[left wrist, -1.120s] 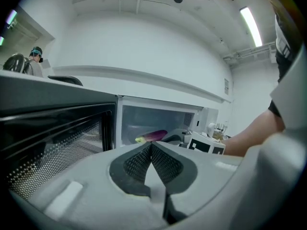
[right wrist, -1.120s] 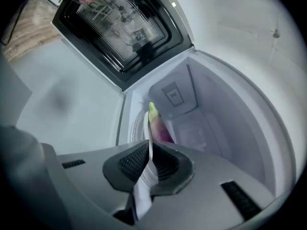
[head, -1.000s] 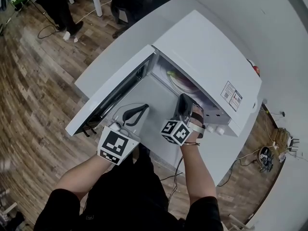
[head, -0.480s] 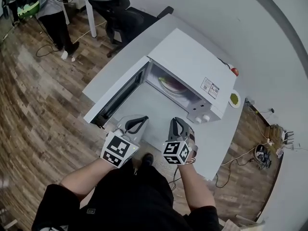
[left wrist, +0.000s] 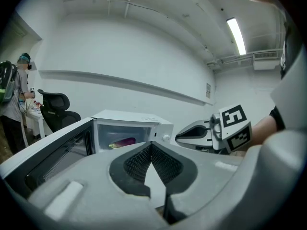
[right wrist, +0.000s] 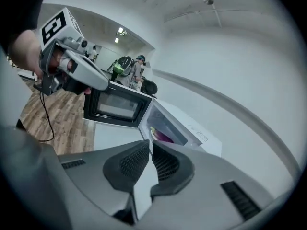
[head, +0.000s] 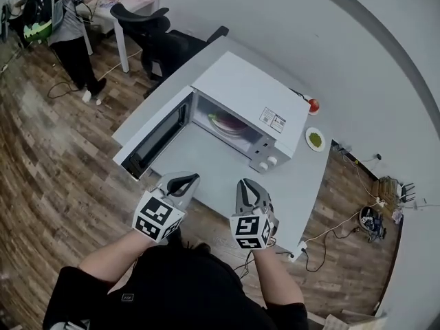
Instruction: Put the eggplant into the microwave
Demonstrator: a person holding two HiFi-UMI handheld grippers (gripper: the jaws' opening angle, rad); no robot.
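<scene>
Here, item one: my left hand-held gripper (left wrist: 151, 145), pads pressed together at the tips, nothing between them. In the head view it (head: 181, 181) hangs over the near edge of the worktop (head: 206, 165), its marker cube (head: 157, 217) toward me.

Item two: my right hand-held gripper (right wrist: 150, 144), jaws drawn together with only a sliver of light between the pads, likewise empty. In the head view it (head: 247, 187) sits just beside the left one, also at the worktop's near edge, and well apart from the oven.

Item three: microwave (head: 251, 98), white, standing on the worktop, two knobs (head: 268, 163) on its front panel. Its door (head: 152, 141) is swung wide open to my left, dark window facing up and outward.

Item four: eggplant (left wrist: 123, 142), purple, lying inside the microwave cavity; the right gripper view shows it (right wrist: 162, 135) there too. From the head view it appears to rest on a pale plate (head: 217, 122) within the cavity.

Item five, beyond the microwave on the same worktop: a small red round thing (head: 313, 105) and a small dish (head: 315, 139) with something green on it.

Item six, surroundings: wooden floor (head: 55, 150); a black office chair (head: 155, 29) at the far end of the worktop; a person (head: 65, 19) standing by another table in the far corner; cables (head: 364, 218) on the floor to my right.
</scene>
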